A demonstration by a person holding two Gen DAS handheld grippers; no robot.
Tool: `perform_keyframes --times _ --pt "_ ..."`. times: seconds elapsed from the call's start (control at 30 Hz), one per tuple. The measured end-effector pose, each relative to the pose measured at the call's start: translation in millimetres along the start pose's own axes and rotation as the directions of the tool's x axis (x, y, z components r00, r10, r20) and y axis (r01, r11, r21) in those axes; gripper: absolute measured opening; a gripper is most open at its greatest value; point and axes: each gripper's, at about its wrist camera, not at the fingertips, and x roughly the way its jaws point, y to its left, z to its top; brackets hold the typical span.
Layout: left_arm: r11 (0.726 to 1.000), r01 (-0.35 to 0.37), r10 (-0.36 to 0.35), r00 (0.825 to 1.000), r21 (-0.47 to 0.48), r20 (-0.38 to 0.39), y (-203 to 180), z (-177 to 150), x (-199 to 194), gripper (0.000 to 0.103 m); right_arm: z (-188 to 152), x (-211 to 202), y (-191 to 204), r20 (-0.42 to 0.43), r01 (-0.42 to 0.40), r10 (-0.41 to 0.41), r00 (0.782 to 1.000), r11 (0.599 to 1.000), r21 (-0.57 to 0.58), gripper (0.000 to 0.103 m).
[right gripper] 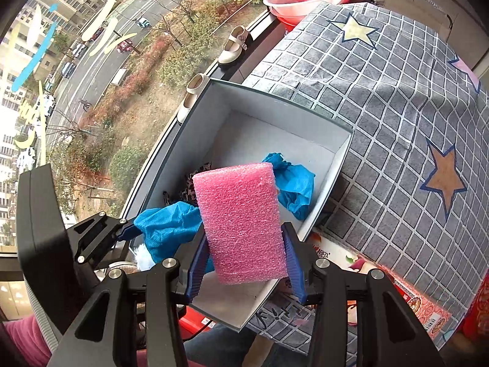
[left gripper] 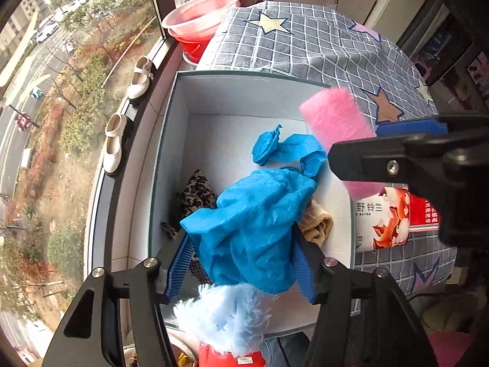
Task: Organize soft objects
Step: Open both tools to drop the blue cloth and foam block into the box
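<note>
The box (left gripper: 180,116) sits between the windowsill shoes (left gripper: 113,145) and the cloth-covered table (left gripper: 321,46).

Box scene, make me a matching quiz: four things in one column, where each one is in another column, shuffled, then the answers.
Things:
1. pink foam block
2. blue cloth
3. leopard-print fabric
4. cream shoes

Places:
A. on the window ledge
B. lying inside the grey box
C. between the right gripper fingers
D. between the left gripper fingers

Pairs: 1-C, 2-D, 3-B, 4-A
</note>
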Motion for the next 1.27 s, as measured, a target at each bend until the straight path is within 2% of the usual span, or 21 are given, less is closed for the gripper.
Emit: perform_keyframes --times 0.03,0.1,0.2,0.37,0.63,1.07,1.17,1.27 --pt "1.0 -0.011 0.011 1.0 -0.005 0.006 1 1 -1 0.07 3 0 -2 0.001 0.004 -0.004 1.0 1.0 0.009 0.078" --pt "0.999 -0.045 0.045 0.999 -0.015 0.003 4 3 -1 0.075 8 -3 -5 0.022 0.024 -0.025 0.999 0.999 0.025 0.086" --pt "0.995 -0.095 0.095 0.995 -0.015 -0.01 4 6 1 0.077 11 -7 -9 0.032 0.013 -0.014 0.999 0.999 0.041 0.086" --pt "0.999 -0.012 0.01 0.999 -0.049 -0.031 6 8 2 0.077 7 -7 -16 0.018 0.024 -0.025 1.0 0.997 0.069 0.086" --pt "0.998 -0.03 0.029 0.999 -0.049 -0.031 1 6 0 0.077 -3 -5 -19 -0.013 0.069 -0.069 0.998 0.995 0.075 0.086" --pt "0.998 -0.035 0.033 0.998 -0.054 -0.046 1 0 1 0.077 -12 -1 -17 -0.032 0.061 -0.059 0.998 0.995 0.081 0.086" --pt "0.998 -0.011 0.01 1.0 -0.057 -0.018 0 -1 -1 0.078 -13 -1 -18 -0.032 0.062 -0.06 0.998 0.995 0.082 0.086" --pt "0.996 0.066 -0.063 0.996 -0.062 0.055 3 -3 -11 0.078 -14 0 -19 -0.036 0.064 -0.062 0.997 0.995 0.083 0.086"
